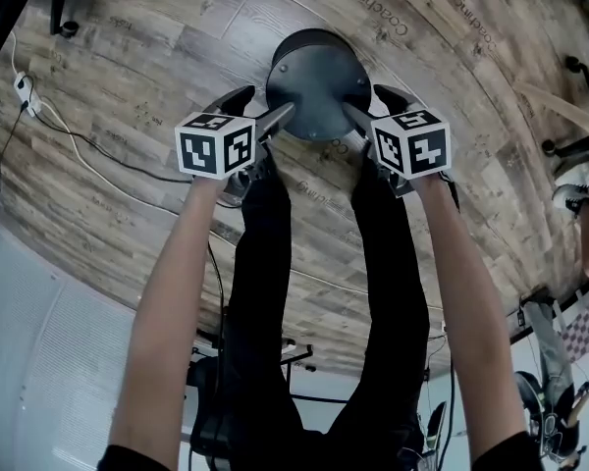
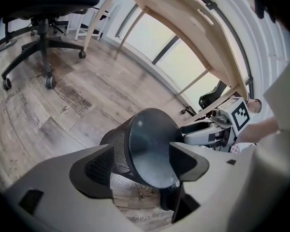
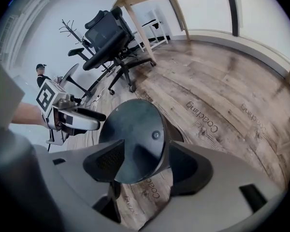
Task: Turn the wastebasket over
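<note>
The black mesh wastebasket (image 1: 317,81) stands upside down on the wood floor, its solid round base facing up. My left gripper (image 1: 267,101) is at the basket's left side and my right gripper (image 1: 363,98) at its right side, both pointing steeply down. In the left gripper view the jaws (image 2: 141,146) stand wide apart with the wastebasket (image 2: 145,149) base between them, pads off it. The right gripper view shows the same: open jaws (image 3: 146,143) straddle the base rim of the wastebasket (image 3: 135,129), one tip casting a shadow on the base.
The person's dark-trousered legs (image 1: 275,263) stand just behind the basket. A black office chair (image 2: 43,13) and a wooden table (image 2: 183,23) lie beyond. A cable (image 1: 79,145) runs across the floor at the left, beside a white surface (image 1: 39,341).
</note>
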Available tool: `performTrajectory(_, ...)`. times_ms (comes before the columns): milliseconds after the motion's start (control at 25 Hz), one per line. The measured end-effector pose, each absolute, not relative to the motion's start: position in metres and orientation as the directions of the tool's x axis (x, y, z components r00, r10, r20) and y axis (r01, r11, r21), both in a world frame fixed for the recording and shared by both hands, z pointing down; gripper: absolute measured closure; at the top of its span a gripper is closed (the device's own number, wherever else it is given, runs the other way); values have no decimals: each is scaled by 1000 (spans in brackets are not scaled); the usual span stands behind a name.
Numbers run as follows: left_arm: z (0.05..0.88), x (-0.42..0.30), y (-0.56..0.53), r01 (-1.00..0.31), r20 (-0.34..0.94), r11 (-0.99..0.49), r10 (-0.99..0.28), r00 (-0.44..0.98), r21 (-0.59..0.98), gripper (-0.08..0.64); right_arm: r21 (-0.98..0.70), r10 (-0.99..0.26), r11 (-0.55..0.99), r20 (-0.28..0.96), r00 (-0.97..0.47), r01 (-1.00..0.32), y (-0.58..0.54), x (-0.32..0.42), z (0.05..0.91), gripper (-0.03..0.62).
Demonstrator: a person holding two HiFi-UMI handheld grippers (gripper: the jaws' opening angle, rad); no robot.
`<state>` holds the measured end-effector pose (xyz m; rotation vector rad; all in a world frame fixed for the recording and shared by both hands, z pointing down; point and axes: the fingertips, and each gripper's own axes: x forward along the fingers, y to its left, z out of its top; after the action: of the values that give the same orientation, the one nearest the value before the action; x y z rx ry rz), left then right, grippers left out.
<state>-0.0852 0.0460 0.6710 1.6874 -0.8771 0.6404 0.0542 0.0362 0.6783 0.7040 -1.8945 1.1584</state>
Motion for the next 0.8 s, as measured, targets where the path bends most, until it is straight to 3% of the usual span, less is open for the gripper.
performTrajectory(800, 703, -78, 44, -781, 760, -90, -185, 623, 618, 222, -527, -30, 408, 808, -588, -745, 25, 50, 700, 314)
